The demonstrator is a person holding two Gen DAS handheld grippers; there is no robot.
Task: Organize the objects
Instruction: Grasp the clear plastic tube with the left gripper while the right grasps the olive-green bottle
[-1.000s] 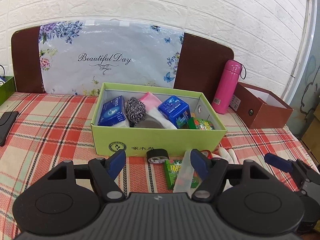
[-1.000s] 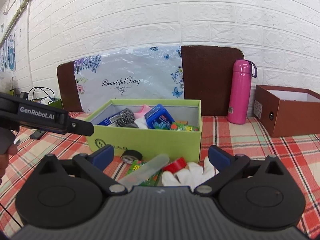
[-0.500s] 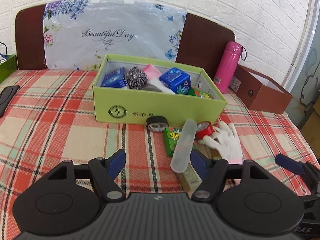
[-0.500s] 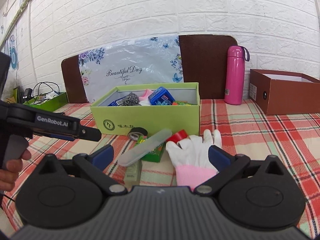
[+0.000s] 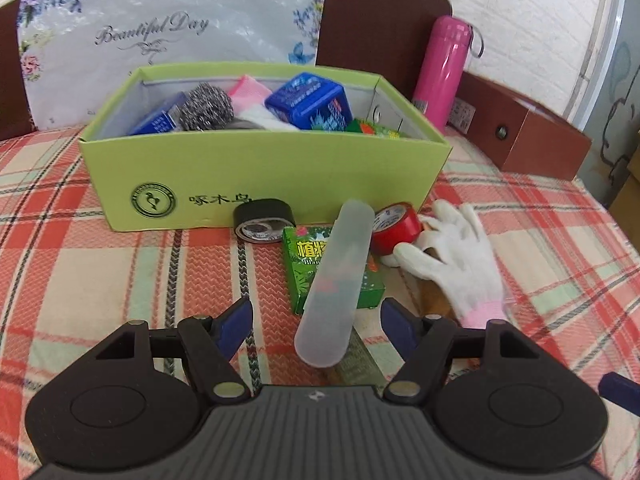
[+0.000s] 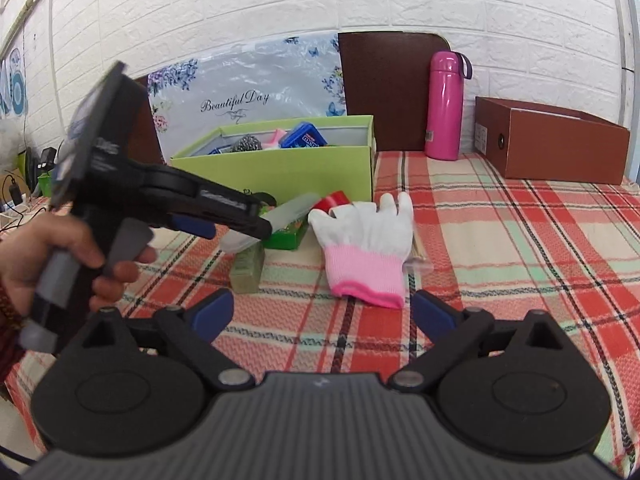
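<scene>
Lowered since before, left tool (image 5: 316, 314) closes around the frosted tube (image 5: 334, 284), untouched; right tool (image 6: 323, 310) open, closing, empty.

My left wrist view looks down close over the green box (image 5: 260, 168); my right sits lower, further right; both share the white glove (image 6: 368, 236).

Green box (image 5: 280, 176), red-plaid tablecloth (image 5: 100, 280)

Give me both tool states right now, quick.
Left tool: open, jaws closing, near end of the frosted tube case between them, pads not touching it.
Right tool: open, jaws closing, holding nothing; white glove lies just ahead.
</scene>
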